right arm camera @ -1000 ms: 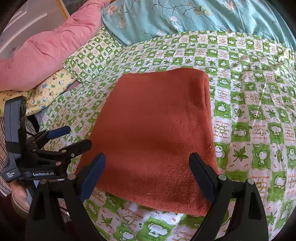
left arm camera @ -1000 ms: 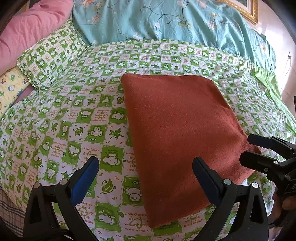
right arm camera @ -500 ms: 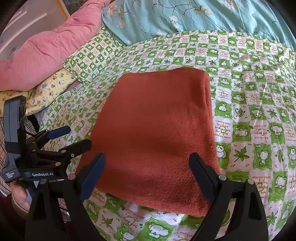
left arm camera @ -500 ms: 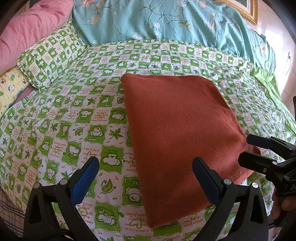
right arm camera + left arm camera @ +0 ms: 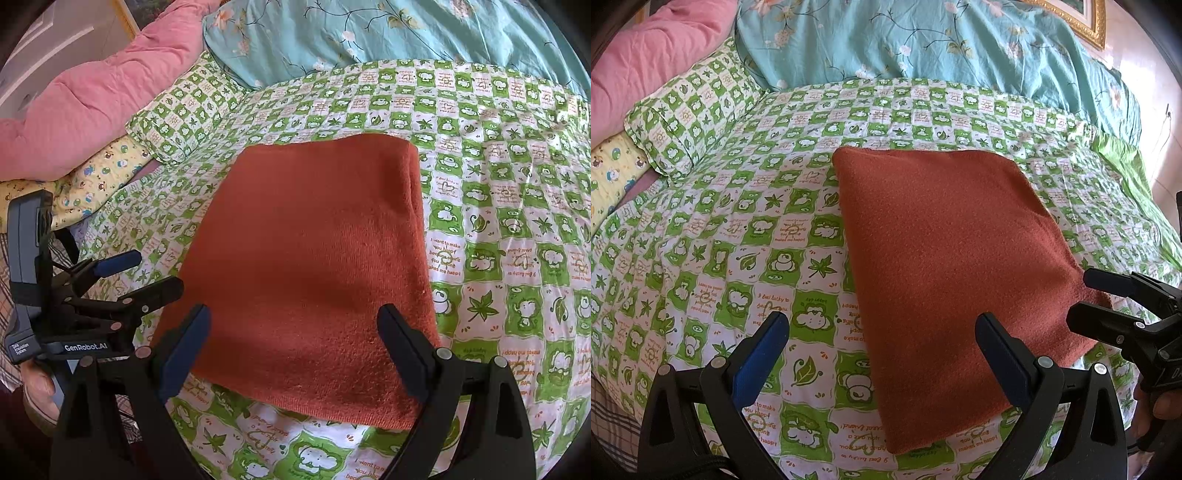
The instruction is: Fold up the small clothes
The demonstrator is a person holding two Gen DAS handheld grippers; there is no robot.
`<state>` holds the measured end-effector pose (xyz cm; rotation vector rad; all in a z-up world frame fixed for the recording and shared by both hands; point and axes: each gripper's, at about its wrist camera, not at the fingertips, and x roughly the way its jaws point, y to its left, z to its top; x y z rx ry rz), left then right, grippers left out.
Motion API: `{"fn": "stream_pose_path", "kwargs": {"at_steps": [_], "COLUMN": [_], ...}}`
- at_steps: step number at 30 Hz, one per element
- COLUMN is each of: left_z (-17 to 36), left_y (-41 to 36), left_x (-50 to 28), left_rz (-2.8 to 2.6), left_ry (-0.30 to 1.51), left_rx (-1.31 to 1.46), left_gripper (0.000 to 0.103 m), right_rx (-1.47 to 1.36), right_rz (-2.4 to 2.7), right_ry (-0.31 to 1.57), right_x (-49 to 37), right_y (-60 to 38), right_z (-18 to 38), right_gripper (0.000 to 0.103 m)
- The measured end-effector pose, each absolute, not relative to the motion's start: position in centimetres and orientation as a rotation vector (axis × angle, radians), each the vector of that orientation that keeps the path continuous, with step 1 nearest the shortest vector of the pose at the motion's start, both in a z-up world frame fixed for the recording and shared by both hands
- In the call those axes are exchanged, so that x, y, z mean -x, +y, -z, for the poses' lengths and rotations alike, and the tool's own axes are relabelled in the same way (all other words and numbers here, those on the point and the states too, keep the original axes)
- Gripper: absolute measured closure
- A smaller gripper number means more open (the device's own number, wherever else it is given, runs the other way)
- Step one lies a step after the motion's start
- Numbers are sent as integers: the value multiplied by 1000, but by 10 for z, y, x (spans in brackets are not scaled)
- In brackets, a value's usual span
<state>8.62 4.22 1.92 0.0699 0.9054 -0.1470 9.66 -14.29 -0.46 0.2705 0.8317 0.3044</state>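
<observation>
Both your grippers, left (image 5: pixel 879 343) and right (image 5: pixel 293 334), gape empty above the near edge of the folded rust-orange garment (image 5: pixel 945 266) on the green-checked bedsheet (image 5: pixel 738 221).

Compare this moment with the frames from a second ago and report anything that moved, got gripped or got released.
Nothing visibly changed. The folded rust-orange cloth lies flat on the green checked bedsheet exactly as before. Both tools, left and right, stay open near its front edge, holding nothing.
</observation>
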Motion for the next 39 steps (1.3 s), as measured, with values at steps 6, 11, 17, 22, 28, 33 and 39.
{"fn": "stream_pose_path", "kwargs": {"at_steps": [6, 11, 17, 22, 28, 33, 39], "left_z": [-20, -20, -20, -23, -24, -27, -27], "left_y": [42, 41, 41, 41, 40, 40, 39], "left_x": [-86, -86, -85, -86, -86, -87, -88], "left_rz": [146, 148, 149, 148, 150, 153, 156], "left_ry": [904, 904, 903, 900, 899, 895, 893], "left_rx": [-68, -68, -69, -71, -71, -73, -77], "left_gripper": [2, 2, 2, 2, 2, 2, 2], "right_rx": [-270, -270, -273, -273, -274, -276, -276], "right_rz": [-303, -303, -302, -303, -302, -301, -301], "right_ry": [830, 830, 828, 828, 826, 825, 824], "right_x": [-96, -96, -96, -96, -95, -95, -95], "right_y": [-142, -143, -142, -142, -142, -142, -143], "right_z": [5, 5, 4, 3, 2, 1, 1], "right_gripper": [11, 11, 11, 11, 11, 11, 11]}}
